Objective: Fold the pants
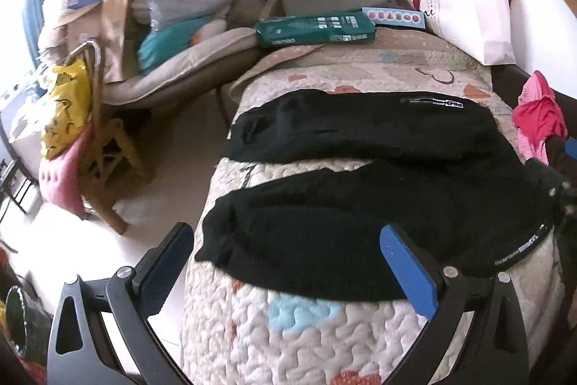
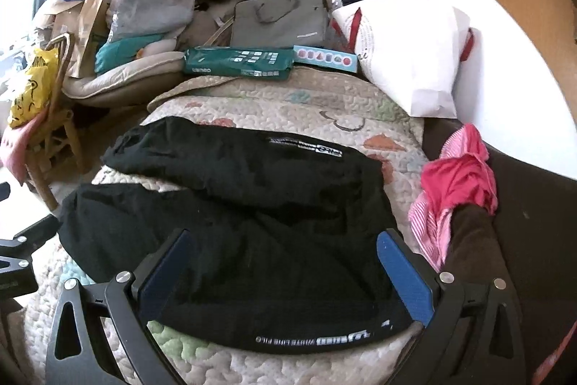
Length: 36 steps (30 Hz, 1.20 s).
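Hidden: we can't read the white print on the waistband (image 2: 317, 340) in the right wrist view, too small & mirrored; far edge of the left gripper shows only as a black sliver at that view's left edge; the pants' black cloth swallows folds & seams, so we can't make out pockets.
Axis: pants (image 1: 360, 204) lie flat on the quilt (image 1: 288, 331), long axis left–right; the two legs run side by side w/ a strip of quilt between, cuffs to the left, waistband to the right.
Look: black, white logo strip on far leg (image 1: 432, 103).
L gripper (image 1: 285, 255): fingers wide apart, holding nothing, above the near leg's cuff end.
R gripper (image 2: 285, 262): fingers wide apart, holding nothing, above the waist end.
Right of pants: pink cloth (image 2: 458, 183), just beside the quilt.
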### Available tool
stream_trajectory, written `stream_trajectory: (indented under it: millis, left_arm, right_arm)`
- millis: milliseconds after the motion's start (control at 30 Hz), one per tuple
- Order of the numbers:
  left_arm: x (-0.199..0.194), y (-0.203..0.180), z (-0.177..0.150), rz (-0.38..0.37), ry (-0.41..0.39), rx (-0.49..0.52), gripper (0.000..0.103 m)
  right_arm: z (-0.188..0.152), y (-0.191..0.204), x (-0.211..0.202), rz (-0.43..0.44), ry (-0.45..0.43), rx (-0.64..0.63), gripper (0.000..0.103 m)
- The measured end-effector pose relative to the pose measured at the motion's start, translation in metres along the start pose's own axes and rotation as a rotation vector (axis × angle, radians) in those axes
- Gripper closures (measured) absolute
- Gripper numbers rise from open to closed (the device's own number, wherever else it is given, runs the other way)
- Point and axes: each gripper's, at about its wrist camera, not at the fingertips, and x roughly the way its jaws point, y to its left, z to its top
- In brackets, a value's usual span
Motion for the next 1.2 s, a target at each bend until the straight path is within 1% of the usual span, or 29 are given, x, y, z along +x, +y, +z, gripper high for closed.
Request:
stream_trajectory:
  millis: [67,133,267,367,533,667,867,967,1133,1200]
  left_arm:
    - [0.010,0.005,0.011,-0.011,0.017,-0.002,0.000]
    - [0.022,0.011,0.024,-0.013,0.022,-0.005,0.000]
    - [0.042,0.018,0.042,0.014,0.018,0.016,0.000]
    - [0.058,0.023,0.050,0.027,0.026,0.035,0.000]
    - [0.088,0.031,0.063,0.029,0.063,0.044,0.000]
    - [0.110,0.035,0.074,0.036,0.079,0.049,0.000]
    - [0.130,0.037,0.076,0.039,0.096,0.051,0.000]
    - [0.139,0.039,0.073,0.031,0.114,0.047,0.000]
    - [0.146,0.034,0.068,0.018,0.128,0.075,0.000]
    - [0.147,0.032,0.067,0.011,0.130,0.079,0.000]
  right_arm:
    - [0.012,-0.008,0.008,0.026,0.020,-0.007,0.000]
    - [0.024,-0.017,0.017,0.031,0.035,-0.018,0.000]
    - [0.044,-0.033,0.043,0.025,0.071,-0.026,0.000]
    - [0.058,-0.045,0.067,0.003,0.103,-0.021,0.000]
    - [0.076,-0.055,0.103,0.004,0.156,-0.032,0.000]
    - [0.088,-0.054,0.129,0.015,0.192,-0.068,0.000]
    - [0.100,-0.049,0.162,-0.002,0.186,-0.114,0.000]
    - [0.102,-0.051,0.175,0.004,0.186,-0.105,0.000]
    - [0.096,-0.060,0.188,0.000,0.178,-0.068,0.000]
    - [0.092,-0.060,0.193,-0.006,0.186,-0.082,0.000]
